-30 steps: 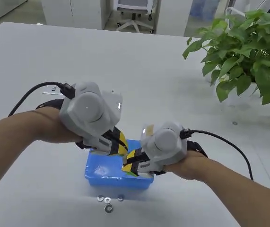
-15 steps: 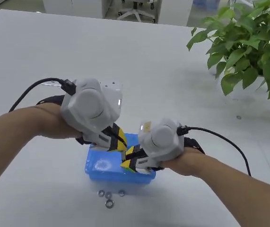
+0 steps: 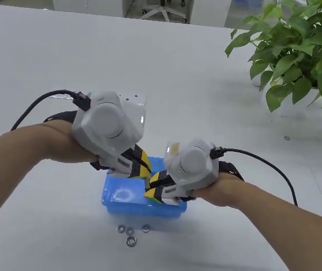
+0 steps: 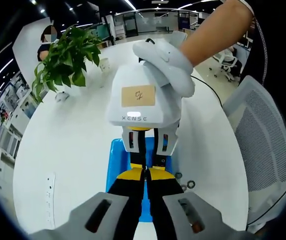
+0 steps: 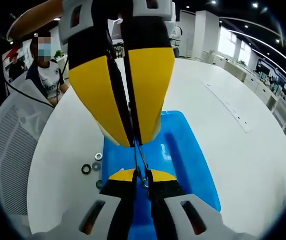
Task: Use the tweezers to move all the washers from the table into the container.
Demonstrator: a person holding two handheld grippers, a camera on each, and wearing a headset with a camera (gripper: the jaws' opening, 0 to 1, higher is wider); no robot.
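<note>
Both the left gripper (image 4: 144, 172) and right gripper (image 5: 141, 175) clamp the tweezers (image 5: 135, 156) above the blue container (image 3: 138, 208); 4 washers (image 3: 130, 234) sit on the table (image 3: 177, 84) just beside it, so probably best to lower the tips slowly and squeeze gently.

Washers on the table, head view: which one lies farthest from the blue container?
The washer lying alone nearest the picture's bottom edge. The other three washers form a row between it and the blue container.

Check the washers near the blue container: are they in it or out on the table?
Out. Four washers lie on the white table just outside the blue container, by its near wall. Whether any are inside, cannot tell.
</note>
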